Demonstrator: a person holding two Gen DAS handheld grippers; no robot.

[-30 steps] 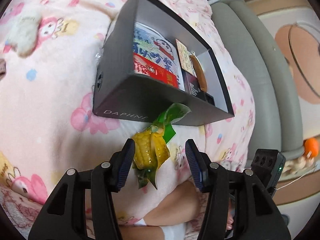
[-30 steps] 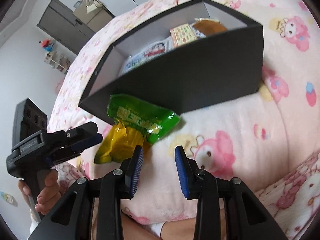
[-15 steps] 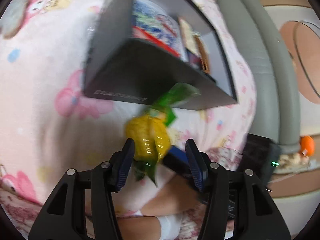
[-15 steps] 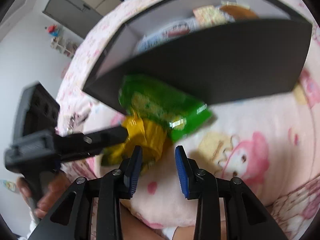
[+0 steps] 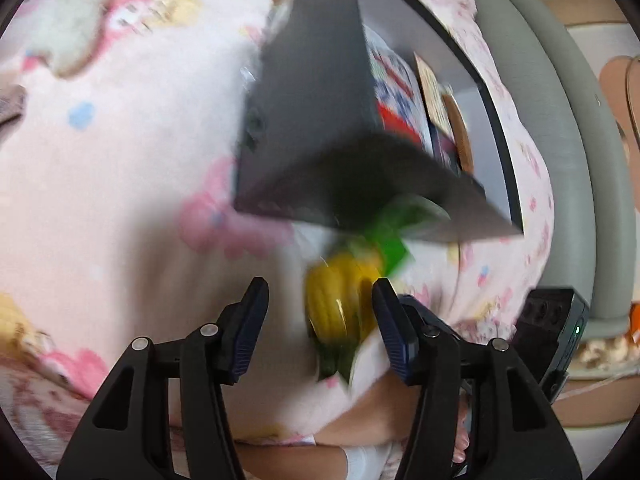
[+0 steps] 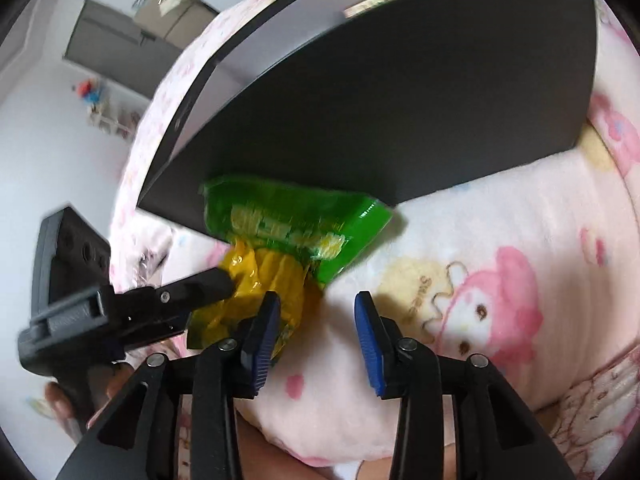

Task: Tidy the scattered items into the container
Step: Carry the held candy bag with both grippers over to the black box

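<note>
Several snacks already sit in the box [image 5: 320, 128]; the corn packet [image 6: 276, 248] remains outside on the bed [image 6: 500, 240], both claws released: left claw [image 5: 320, 328], right claw [image 6: 316, 328].

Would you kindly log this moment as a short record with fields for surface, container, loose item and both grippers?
surface: pink cartoon-print blanket
container: dark open box on the blanket, with several packets inside
loose item: yellow and green corn packet, outside the box against its near wall
left gripper: open, packet near its right finger
right gripper: open, packet at its left finger
image quality: left wrist view blurred
</note>
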